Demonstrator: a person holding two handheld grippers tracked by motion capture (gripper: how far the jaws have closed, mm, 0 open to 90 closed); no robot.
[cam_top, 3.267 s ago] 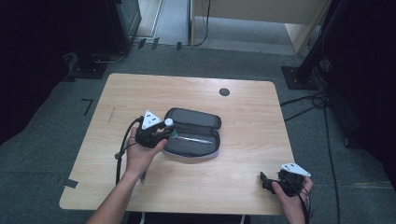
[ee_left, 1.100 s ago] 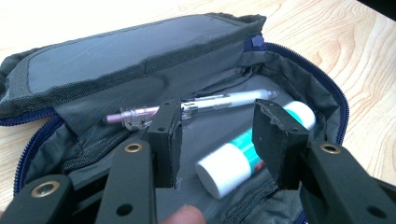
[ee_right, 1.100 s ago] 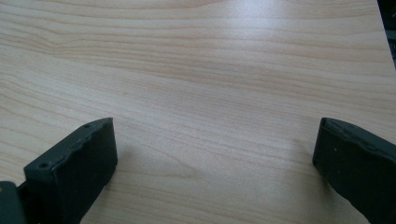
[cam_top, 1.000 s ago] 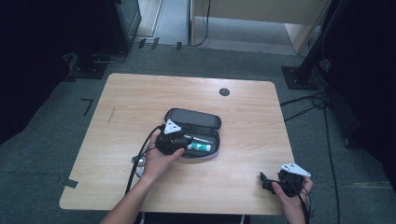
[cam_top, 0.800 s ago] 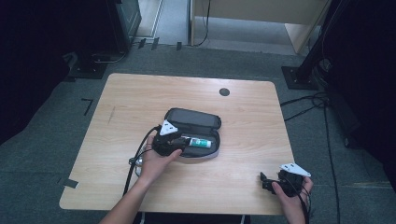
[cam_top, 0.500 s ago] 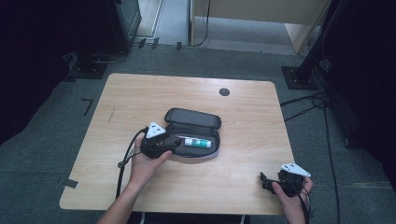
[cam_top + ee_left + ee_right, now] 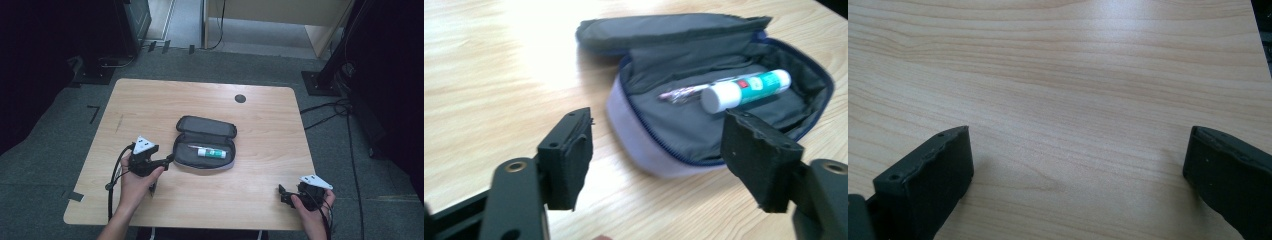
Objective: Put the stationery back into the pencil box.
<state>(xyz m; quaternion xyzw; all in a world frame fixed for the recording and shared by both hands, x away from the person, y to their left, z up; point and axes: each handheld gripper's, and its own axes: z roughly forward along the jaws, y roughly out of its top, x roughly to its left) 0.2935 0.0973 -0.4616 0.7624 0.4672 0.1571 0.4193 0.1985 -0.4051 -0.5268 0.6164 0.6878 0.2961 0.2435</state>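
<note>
Left gripper (image 7: pixel 167 160): your jaws are spread, empty, facing the unzipped pouch (image 7: pixel 205 149) for access
Right gripper (image 7: pixel 283 194): also spread, parked clear

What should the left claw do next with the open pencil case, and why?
Probably reach for the lid flap to close the pencil case. The glue stick and pen already lie inside, and the left gripper is open, empty, beside it.
</note>
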